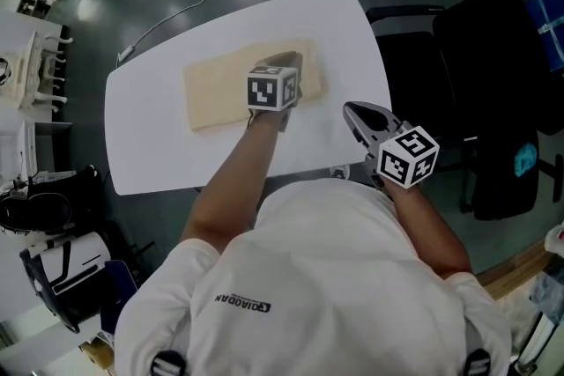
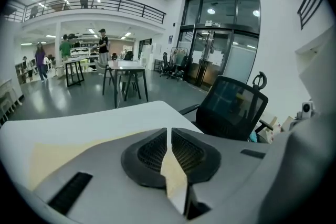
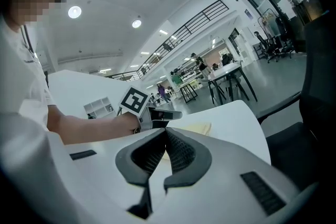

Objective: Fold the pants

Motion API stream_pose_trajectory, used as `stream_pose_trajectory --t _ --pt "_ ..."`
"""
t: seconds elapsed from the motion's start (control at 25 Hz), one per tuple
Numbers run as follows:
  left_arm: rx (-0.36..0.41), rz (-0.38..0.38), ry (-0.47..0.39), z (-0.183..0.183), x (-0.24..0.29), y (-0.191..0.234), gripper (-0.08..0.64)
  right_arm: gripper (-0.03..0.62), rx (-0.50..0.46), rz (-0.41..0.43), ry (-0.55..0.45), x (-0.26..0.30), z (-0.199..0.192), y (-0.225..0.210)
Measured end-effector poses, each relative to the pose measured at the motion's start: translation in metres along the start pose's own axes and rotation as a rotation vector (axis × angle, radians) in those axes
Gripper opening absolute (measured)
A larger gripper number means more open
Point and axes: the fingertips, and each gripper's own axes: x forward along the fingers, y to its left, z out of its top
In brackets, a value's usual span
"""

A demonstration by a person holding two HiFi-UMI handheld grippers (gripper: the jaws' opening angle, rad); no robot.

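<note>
Head view: pants (image 1: pixel 220 88) lying nearly folded.
Left tool (image 1: pixel 286 62) is pinching their 3 o'clock end; right tool (image 1: pixel 352 112) waiting closed, empty.

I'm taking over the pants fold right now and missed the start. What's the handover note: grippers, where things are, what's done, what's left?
Left gripper: jaws closed on a strip of the beige pants, near their right end.
Right gripper: shut and empty, held off the pants over the right side of the white table.
Pants: a flat, compact rectangle lying across the middle of the table.
Done: at least one fold, by the look of the shape.
Left: probably carry the pinched end over to the other end, let go, and smooth it flat.
</note>
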Motion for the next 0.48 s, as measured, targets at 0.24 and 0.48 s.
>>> stream_pose_trajectory --t 0.24,0.48 --pt "-0.086 -0.053 -0.104 0.012 -0.041 0.001 0.029 0.018 -0.033 0.03 0.0 0.014 0.003 0.01" --pt "-0.107 -0.064 -0.159 0.005 -0.096 0.018 0.028 0.018 -0.055 0.071 0.005 0.04 0.006 0.035"
